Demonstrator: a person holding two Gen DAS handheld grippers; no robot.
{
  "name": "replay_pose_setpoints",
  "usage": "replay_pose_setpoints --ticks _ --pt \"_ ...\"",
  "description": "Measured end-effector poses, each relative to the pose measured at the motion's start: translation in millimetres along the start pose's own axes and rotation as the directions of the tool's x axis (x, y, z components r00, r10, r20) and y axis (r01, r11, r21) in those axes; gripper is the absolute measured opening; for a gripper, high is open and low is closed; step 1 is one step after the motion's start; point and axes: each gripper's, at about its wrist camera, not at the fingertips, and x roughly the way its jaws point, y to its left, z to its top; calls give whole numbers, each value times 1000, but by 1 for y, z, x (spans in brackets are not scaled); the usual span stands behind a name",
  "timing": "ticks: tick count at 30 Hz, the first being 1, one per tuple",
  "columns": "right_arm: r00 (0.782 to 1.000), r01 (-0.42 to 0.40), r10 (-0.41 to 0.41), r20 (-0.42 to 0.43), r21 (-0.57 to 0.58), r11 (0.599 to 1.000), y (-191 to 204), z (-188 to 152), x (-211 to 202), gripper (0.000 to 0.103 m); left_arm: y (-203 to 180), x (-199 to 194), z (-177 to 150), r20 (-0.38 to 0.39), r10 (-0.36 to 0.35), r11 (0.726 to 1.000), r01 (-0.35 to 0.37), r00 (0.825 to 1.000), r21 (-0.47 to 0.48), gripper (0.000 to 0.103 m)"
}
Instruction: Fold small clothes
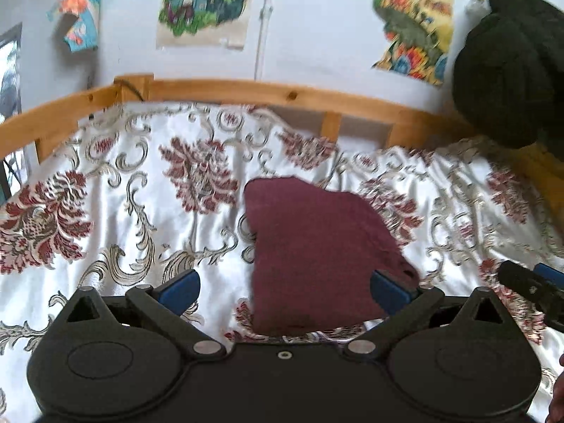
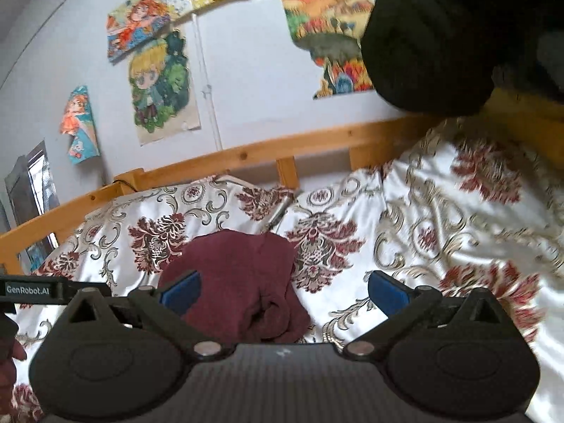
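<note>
A maroon garment (image 1: 317, 250) lies folded into a compact shape on the patterned bedspread (image 1: 116, 218). My left gripper (image 1: 283, 287) is open above its near edge, blue pads spread wide, holding nothing. In the right wrist view the same maroon garment (image 2: 239, 282) lies under the left half of my right gripper (image 2: 282, 289), which is open and empty. The right gripper also shows at the right edge of the left wrist view (image 1: 535, 289). The left gripper's body shows at the left edge of the right wrist view (image 2: 42, 289).
A wooden bed rail (image 1: 246, 93) runs along the far side of the bed against a white wall with posters (image 1: 204, 3). A big black plush toy (image 1: 511, 60) sits at the right end of the bed.
</note>
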Motion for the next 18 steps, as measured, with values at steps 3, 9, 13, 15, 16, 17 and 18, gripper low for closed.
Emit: replay_pose_setpoints --ticks 3,9,13,15,16,17,18 --pt "1000 -13 13 5 -4 1000 2 3 -16 103 -7 -22 -7 46 20 1000 -21 999 9 102" --pt "999 -46 46 3 25 999 5 -4 -44 103 -7 -47 -24 53 53 998 -52 997 -23 102" --pt "999 -49 49 17 27 998 9 -14 -59 103 0 -52 -31 66 81 996 -79 995 -39 102" --pt "999 -43 42 21 20 999 11 -17 -62 103 3 -50 -34 59 84 996 -82 995 -36 102" --pt "999 -37 36 20 14 999 12 -19 -63 103 4 -47 -36 51 84 996 -82 995 -32 102" --pt "999 -30 30 21 6 1000 13 -21 -63 103 5 -45 -38 44 83 996 -82 996 -25 102" --pt "1000 -22 22 22 -3 1000 14 -23 -63 103 6 -42 -40 40 82 997 -82 996 -14 102"
